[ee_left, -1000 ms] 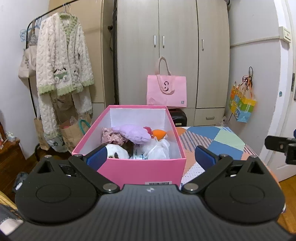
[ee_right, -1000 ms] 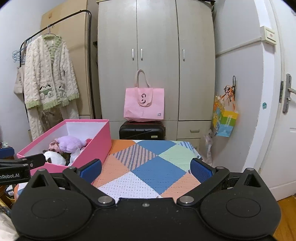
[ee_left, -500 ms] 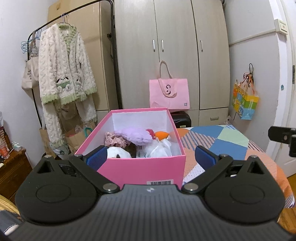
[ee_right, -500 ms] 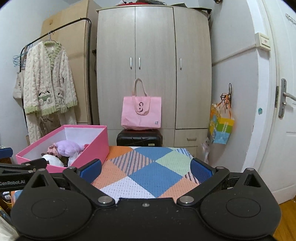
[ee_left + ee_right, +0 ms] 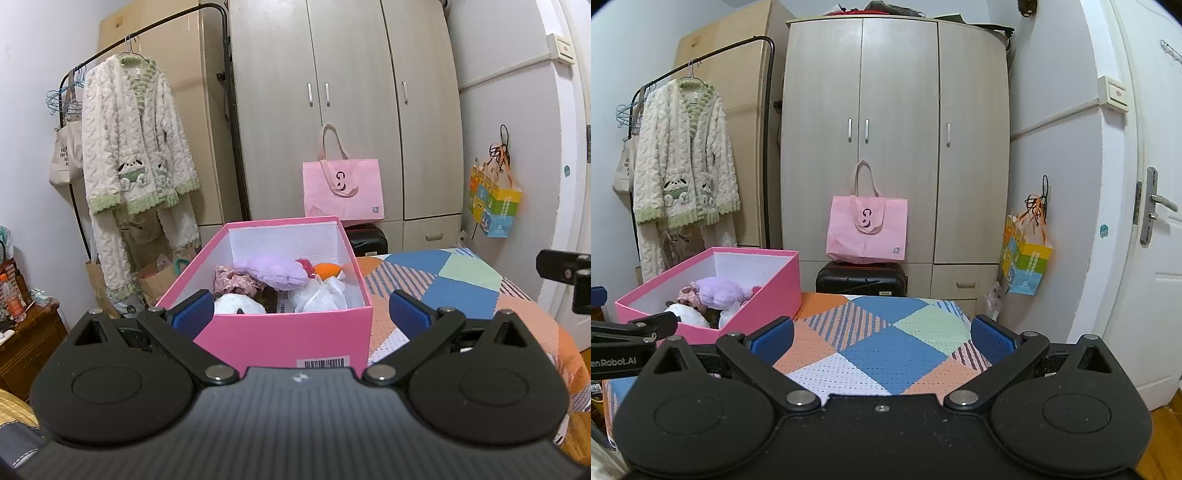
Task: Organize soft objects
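A pink box [image 5: 280, 336] stands on the patchwork-covered table [image 5: 461, 280]. It holds several soft toys: a purple plush [image 5: 273, 271], a white plush [image 5: 236, 306], an orange one [image 5: 327, 269] and a white bag-like piece [image 5: 325, 295]. My left gripper [image 5: 301, 306] is open and empty, just in front of the box's near wall. My right gripper [image 5: 882, 338] is open and empty above the table [image 5: 894, 343], to the right of the box [image 5: 764, 291].
A wardrobe [image 5: 897, 140] stands behind with a pink tote bag [image 5: 868, 230] on a black suitcase [image 5: 862, 278]. A fleece robe [image 5: 133, 162] hangs on a rack at left. A colourful bag [image 5: 1027, 254] hangs on the wall near the door [image 5: 1152, 221].
Both grippers have drawn back and tilted up a little, so the box and wardrobe sit lower in view. Both stay open and empty.
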A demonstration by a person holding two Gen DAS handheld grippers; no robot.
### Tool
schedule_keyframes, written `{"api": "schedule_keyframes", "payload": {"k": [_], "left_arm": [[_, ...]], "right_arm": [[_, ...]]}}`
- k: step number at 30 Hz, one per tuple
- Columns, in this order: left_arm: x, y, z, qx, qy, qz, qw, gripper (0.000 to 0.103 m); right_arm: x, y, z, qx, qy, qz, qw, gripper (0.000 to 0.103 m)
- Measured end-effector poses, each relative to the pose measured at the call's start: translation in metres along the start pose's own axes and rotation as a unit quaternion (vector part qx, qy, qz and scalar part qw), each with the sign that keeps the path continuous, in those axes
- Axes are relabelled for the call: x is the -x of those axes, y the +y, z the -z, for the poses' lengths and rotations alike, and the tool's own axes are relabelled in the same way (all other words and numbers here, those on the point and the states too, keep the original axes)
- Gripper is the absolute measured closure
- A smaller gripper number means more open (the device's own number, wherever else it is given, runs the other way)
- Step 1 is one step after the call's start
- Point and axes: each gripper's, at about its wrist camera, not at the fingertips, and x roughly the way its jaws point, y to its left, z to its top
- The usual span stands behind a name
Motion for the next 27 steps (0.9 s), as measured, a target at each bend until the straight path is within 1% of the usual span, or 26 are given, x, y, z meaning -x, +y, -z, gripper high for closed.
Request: {"api": "schedule_keyframes", "payload": {"k": [6,16,20,24,27], "left_arm": [[-0.0012,0.002,0.0008,0.007,0.013,0.008,0.9999,0.0],[-0.0039,0.0032,0.0031,0.003,0.013,0.003,0.9999,0.0],[-0.0047,0.003,0.0036,-0.003,0.008,0.001,1.0,0.0],[-0.007,0.0028,0.0029,-0.007,0.004,-0.009,0.9999,0.0],[-0.0057,0.0042,0.0022,-0.003,-0.003,-0.005,1.0,0.0]], "right_arm": [[-0.0037,-0.0015,0.0012,0.0,0.006,0.003,1.0,0.0],[-0.0067,-0.0016,0.0024,0.001,0.009,0.005,1.0,0.0],[-0.0073,-0.0023,0.0027,0.001,0.007,0.006,1.0,0.0],[-0.0077,-0.0026,0.003,0.001,0.008,0.005,1.0,0.0],[-0.0091,-0.0031,0.003,0.003,0.012,0.004,1.0,0.0]]}}
